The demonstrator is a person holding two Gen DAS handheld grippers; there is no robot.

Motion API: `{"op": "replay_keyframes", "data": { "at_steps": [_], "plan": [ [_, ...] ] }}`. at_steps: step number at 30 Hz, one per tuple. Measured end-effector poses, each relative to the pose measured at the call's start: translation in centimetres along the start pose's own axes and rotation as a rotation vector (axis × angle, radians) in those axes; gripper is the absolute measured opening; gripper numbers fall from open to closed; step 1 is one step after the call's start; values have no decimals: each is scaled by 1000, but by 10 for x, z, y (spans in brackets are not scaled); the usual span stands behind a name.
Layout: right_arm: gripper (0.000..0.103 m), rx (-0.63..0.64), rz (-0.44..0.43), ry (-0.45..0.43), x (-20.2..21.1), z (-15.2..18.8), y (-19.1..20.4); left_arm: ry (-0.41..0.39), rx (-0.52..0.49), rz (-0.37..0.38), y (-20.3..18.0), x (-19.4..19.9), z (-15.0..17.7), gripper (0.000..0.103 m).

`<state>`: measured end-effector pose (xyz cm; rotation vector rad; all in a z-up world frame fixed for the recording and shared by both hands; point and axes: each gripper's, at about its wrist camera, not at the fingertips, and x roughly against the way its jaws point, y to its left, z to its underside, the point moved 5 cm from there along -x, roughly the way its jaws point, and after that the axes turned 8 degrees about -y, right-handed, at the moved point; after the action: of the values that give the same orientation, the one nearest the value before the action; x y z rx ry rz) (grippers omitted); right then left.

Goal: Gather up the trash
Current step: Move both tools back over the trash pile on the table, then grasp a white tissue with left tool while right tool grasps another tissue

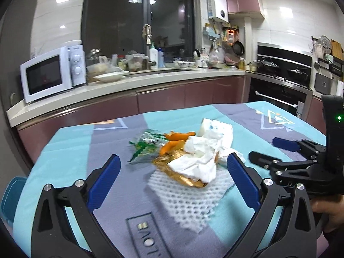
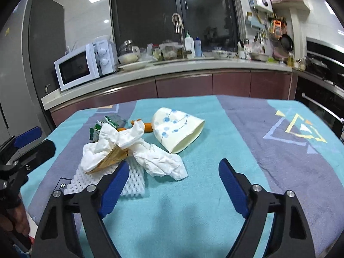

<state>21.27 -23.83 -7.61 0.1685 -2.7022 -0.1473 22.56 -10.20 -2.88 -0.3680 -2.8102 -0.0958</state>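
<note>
A pile of trash lies on the table's blue and grey cloth (image 1: 71,150): crumpled white tissue (image 1: 197,161) (image 2: 154,159), a gold wrapper (image 1: 182,175) (image 2: 111,157), white foam fruit netting (image 1: 189,200) (image 2: 133,178), orange peel (image 1: 174,142) (image 2: 148,126), a green snack wrapper (image 1: 146,145) (image 2: 105,124) and a tipped paper cup (image 2: 178,131) (image 1: 215,128). My left gripper (image 1: 174,167) is open, its fingers on either side of the pile's near edge. My right gripper (image 2: 174,169) is open just right of the pile, over the tissue's end.
The right gripper also shows at the right in the left wrist view (image 1: 279,152), and the left one at the left in the right wrist view (image 2: 28,144). Behind the table runs a cluttered counter (image 1: 150,79) with a microwave (image 1: 51,73). An oven (image 1: 277,99) stands right.
</note>
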Motion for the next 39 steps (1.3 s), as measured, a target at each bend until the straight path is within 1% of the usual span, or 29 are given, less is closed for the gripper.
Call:
{"op": "replay_keyframes", "data": {
  "at_steps": [3, 6, 8, 9, 10, 11, 14, 16, 18, 21, 22, 23, 24, 25, 26, 27, 28, 30, 31, 32, 35, 39],
  "plan": [
    [77, -12, -4, 19, -7, -1, -1, 25, -6, 27, -7, -21, -1, 97],
    [74, -22, -6, 38, -13, -2, -3, 42, -1, 36, -9, -42, -3, 97],
    [68, -30, -11, 57, -20, -3, -4, 46, 15, 44, -7, -51, -4, 96],
    [66, -35, -18, 68, -23, -3, -4, 57, 26, 55, -7, -58, -4, 93],
    [63, -39, -21, 78, -26, -2, -4, 72, 35, 62, -6, -65, -4, 84],
    [61, -41, -24, 84, -28, -2, -4, 90, 44, 71, -6, -71, -2, 80],
    [61, -43, -42, 107, -35, -1, -3, 128, 57, 93, -6, -85, 4, 78],
    [60, -41, -60, 122, -39, -1, 0, 142, 50, 107, -9, -89, 7, 78],
    [59, -32, -73, 139, -44, 0, 3, 150, 41, 125, -12, -94, 10, 75],
    [50, -27, -97, 165, -49, 2, 7, 179, 40, 147, -14, -104, 15, 66],
    [47, -26, -105, 177, -51, 3, 8, 191, 48, 156, -14, -107, 17, 61],
    [39, -27, -117, 192, -54, 5, 9, 207, 57, 156, -12, -111, 19, 56],
    [34, -28, -124, 198, -54, 6, 9, 213, 64, 158, -12, -110, 20, 55],
    [27, -28, -133, 207, -55, 7, 10, 221, 71, 164, -11, -111, 22, 49],
    [22, -29, -143, 218, -56, 9, 11, 232, 75, 171, -11, -112, 24, 43],
    [18, -29, -147, 217, -56, 9, 11, 246, 73, 173, -11, -113, 26, 41],
    [13, -26, -150, 213, -55, 9, 11, 248, 74, 177, -12, -112, 27, 36],
    [11, -25, -158, 210, -52, 10, 13, 247, 82, 180, -11, -110, 28, 30],
    [10, -26, -155, 197, -50, 9, 12, 240, 86, 178, -10, -107, 28, 24],
    [9, -32, -158, 187, -47, 9, 11, 230, 97, 189, -9, -104, 26, 22],
    [9, -58, -158, 160, -38, 8, 7, 210, 115, 199, -6, -93, 21, 18],
    [9, -73, -147, 133, -25, 7, 3, 164, 136, 196, 0, -75, 13, 17]
  ]
}}
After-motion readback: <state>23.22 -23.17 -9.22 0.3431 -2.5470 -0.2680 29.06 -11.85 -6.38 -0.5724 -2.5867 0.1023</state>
